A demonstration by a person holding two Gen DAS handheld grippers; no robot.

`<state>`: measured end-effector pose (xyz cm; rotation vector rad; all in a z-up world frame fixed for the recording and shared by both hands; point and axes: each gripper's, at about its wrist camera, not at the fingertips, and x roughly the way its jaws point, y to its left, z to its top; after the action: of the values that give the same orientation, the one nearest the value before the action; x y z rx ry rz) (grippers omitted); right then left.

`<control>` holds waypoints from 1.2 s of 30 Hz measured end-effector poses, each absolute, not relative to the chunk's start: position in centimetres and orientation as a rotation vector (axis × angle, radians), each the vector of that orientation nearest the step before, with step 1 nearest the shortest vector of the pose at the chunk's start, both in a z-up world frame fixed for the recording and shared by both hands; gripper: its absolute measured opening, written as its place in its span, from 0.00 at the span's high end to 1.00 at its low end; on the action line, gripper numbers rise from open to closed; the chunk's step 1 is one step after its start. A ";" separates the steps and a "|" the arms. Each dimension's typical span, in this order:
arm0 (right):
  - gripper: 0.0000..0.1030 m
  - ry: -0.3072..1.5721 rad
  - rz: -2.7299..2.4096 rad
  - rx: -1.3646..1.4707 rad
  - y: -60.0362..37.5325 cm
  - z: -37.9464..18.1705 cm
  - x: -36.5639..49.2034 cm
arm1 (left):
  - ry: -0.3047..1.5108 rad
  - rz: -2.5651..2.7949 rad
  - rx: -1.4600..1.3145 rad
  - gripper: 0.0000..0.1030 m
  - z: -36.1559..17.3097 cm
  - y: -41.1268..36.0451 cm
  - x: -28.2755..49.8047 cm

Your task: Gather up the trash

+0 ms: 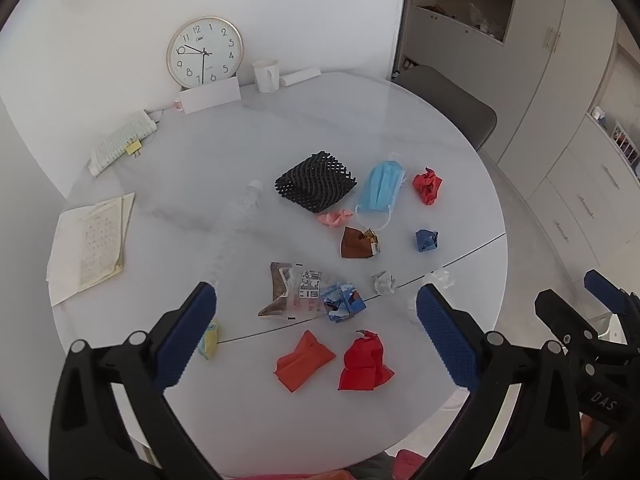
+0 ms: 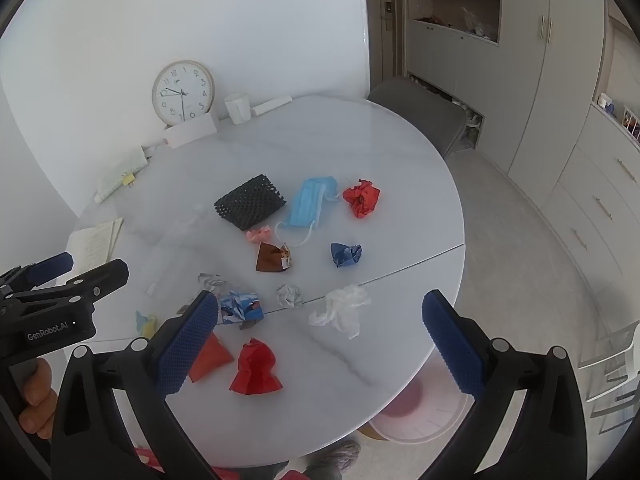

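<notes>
Trash is scattered over a round white table (image 1: 224,152). It includes a black mesh sleeve (image 1: 316,182), a blue face mask (image 1: 380,186), a crumpled red paper (image 1: 428,186), a brown wrapper (image 1: 358,242), a blue paper ball (image 2: 346,254), a snack wrapper (image 1: 296,290), a white tissue (image 2: 342,308), an orange paper (image 1: 304,360) and a red paper (image 2: 256,368). A clear bottle (image 1: 240,216) lies flattened on the left. My left gripper (image 1: 316,294) hovers open above the near trash. My right gripper (image 2: 320,300) is open beside it, holding nothing.
A clock (image 1: 205,51), a white cup (image 1: 266,75), a keyboard (image 1: 120,142) and a notebook (image 1: 90,246) line the table's far and left sides. A grey chair (image 2: 420,114) stands behind. A translucent bin (image 2: 420,412) sits on the floor below the near right edge.
</notes>
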<state>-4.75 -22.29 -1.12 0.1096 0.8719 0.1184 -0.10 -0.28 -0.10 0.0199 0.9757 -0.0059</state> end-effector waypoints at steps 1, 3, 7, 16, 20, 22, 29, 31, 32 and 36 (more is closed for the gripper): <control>0.02 0.872 0.119 0.109 -22.3 -1.1 -4.7 | 0.973 -0.006 0.022 0.07 -0.2 -0.6 -0.2; 0.02 0.871 0.118 0.104 -22.2 -1.0 -4.7 | 0.976 -0.003 0.025 0.07 -0.3 -0.6 0.1; 0.02 0.873 0.117 0.101 -22.1 -0.8 -4.5 | 0.986 -0.009 0.009 0.07 -0.6 -0.2 0.6; 0.02 0.882 0.123 0.100 -21.5 -1.2 -4.3 | 0.987 -0.015 -0.003 0.07 -0.6 0.3 0.5; 0.02 0.883 0.122 0.100 -21.5 -1.2 -4.2 | 0.990 -0.017 -0.006 0.07 -0.8 0.2 0.4; 0.02 0.877 0.120 0.102 -21.6 -1.2 -4.3 | 0.991 -0.016 -0.007 0.07 -0.8 0.2 0.3; 0.02 0.880 0.121 0.101 -21.7 -1.6 -4.5 | 0.997 -0.018 -0.008 0.07 -0.9 0.2 0.4; 0.02 0.880 0.122 0.100 -21.7 -1.6 -4.5 | 0.997 -0.019 -0.008 0.07 -0.9 0.2 0.4; 0.02 0.880 0.122 0.099 -21.7 -1.6 -4.5 | 0.998 -0.017 -0.007 0.07 -0.9 0.2 0.4; 0.02 0.884 0.122 0.098 -21.6 -1.6 -4.5 | 1.000 -0.017 -0.009 0.07 -1.0 0.2 0.3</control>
<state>-4.46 -21.60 -1.64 0.0984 0.8837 0.1224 0.34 0.20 -1.03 -0.0090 1.0000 -0.0173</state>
